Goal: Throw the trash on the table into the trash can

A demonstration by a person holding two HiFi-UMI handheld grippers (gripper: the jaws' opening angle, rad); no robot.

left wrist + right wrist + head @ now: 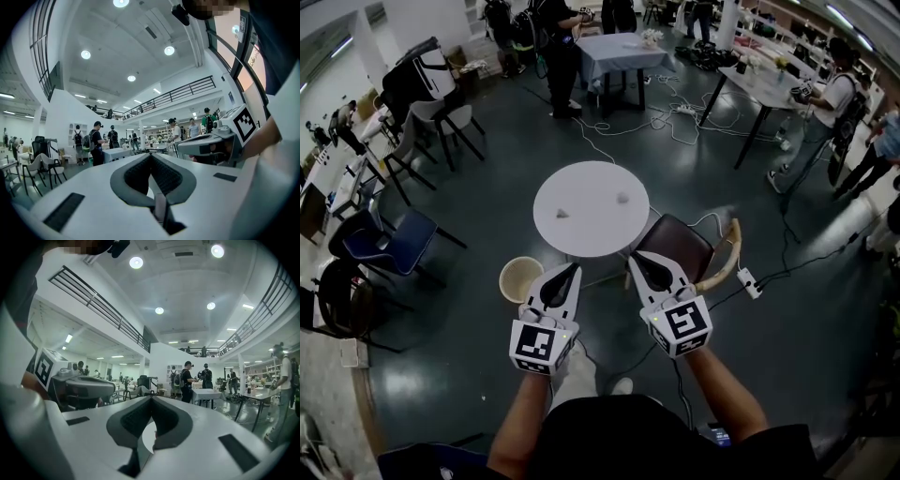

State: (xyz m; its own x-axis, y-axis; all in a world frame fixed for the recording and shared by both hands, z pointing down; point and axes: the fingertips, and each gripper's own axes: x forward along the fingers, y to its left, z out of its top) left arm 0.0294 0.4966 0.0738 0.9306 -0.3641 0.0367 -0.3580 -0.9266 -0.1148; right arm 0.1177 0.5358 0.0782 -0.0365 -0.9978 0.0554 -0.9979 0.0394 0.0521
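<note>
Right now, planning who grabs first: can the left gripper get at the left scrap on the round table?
Probably yes: nothing stands between the left gripper and the scrap on the table, though its jaws are shut and must open.

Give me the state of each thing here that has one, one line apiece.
Left gripper: shut, empty.
Right gripper: shut, empty.
Table: standing, two scraps on top.
Scrap nearer the trash can: lying on the table, untouched.
Other scrap: lying on the table, untouched.
Trash can: upright on the floor, open-topped, nothing seen inside.
Brown chair: unoccupied, beside the table.
</note>
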